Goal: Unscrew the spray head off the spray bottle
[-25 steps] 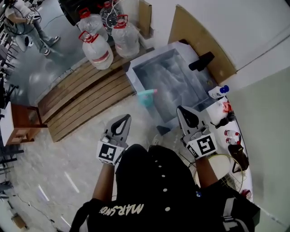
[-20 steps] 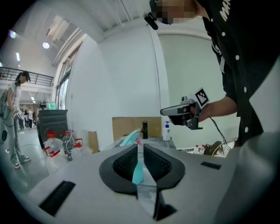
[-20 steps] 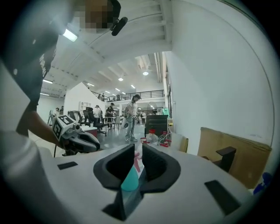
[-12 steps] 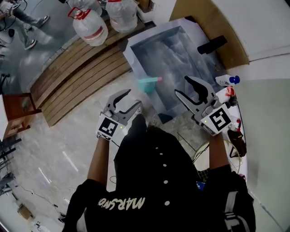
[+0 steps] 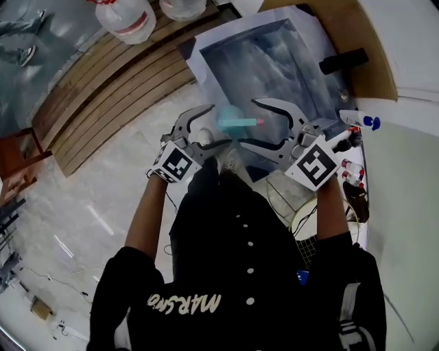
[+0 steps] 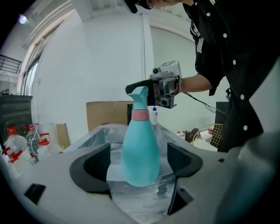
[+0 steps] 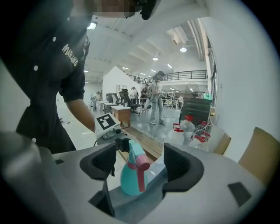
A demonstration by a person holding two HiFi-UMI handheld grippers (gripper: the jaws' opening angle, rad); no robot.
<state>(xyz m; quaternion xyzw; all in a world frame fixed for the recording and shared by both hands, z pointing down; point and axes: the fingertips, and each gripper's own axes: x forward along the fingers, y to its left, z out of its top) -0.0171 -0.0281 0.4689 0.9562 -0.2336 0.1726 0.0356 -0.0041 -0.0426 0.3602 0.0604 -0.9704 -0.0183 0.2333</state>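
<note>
Black shirt with white buttons (image 5: 240,233) fills the bottom of the head view, both forearms reaching forward. Left gripper (image 5: 218,125): jaws opening, already wide, nothing gripped. Its own view shows the teal spray bottle (image 6: 140,148) standing between the pads with a clear gap on each side. Right gripper (image 5: 247,123): same story, jaws opening and wide, bottle in the gap, pads off it. The two grippers face each other from the bottle's left and right, tips near it, no contact visible. Bottle is upright in both gripper views, on the near edge of the silver foil-lined tray (image 5: 274,62). Spray head (image 6: 141,94) is on the bottle, above the pink collar (image 6: 141,115). Right of the tray: small white bottle with blue cap (image 5: 358,120). Farther left: slatted wooden platform (image 5: 110,89), with large clear water jugs (image 5: 127,14) at its far end.
</note>
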